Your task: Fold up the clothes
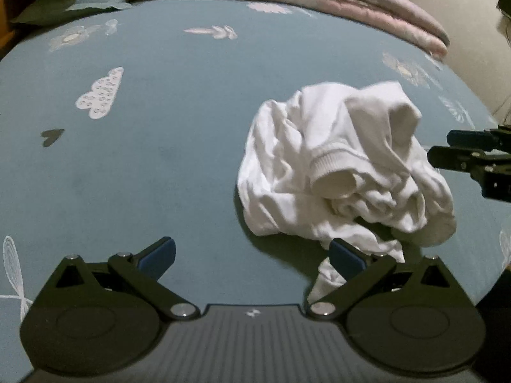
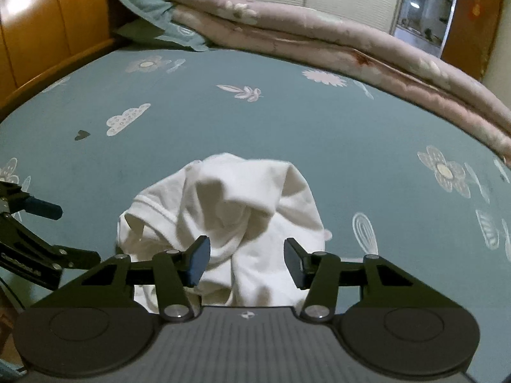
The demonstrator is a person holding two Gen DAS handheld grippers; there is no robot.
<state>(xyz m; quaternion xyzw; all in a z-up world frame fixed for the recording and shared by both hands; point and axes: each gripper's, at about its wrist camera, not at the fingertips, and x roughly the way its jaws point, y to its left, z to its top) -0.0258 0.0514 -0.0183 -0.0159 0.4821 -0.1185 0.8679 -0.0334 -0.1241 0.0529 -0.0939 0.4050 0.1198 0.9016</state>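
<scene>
A crumpled white T-shirt (image 1: 345, 166) lies bunched on a teal patterned bedsheet (image 1: 175, 127). The left gripper (image 1: 252, 258) stands wide apart beside it; the right gripper (image 2: 247, 260) hovers half-spread over the cloth, pads not pressing it.

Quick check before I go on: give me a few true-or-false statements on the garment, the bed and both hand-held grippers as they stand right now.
1. The white garment lies crumpled on the bed sheet. True.
2. The garment is already folded flat. False: it is a bunched heap.
3. The left hand-held gripper stands open with no cloth between its pads. True.
4. The right hand-held gripper is fully shut. False: a gap shows between its pads, with cloth behind it.
5. A folded pink quilt lies along the bed's far side. True.
</scene>
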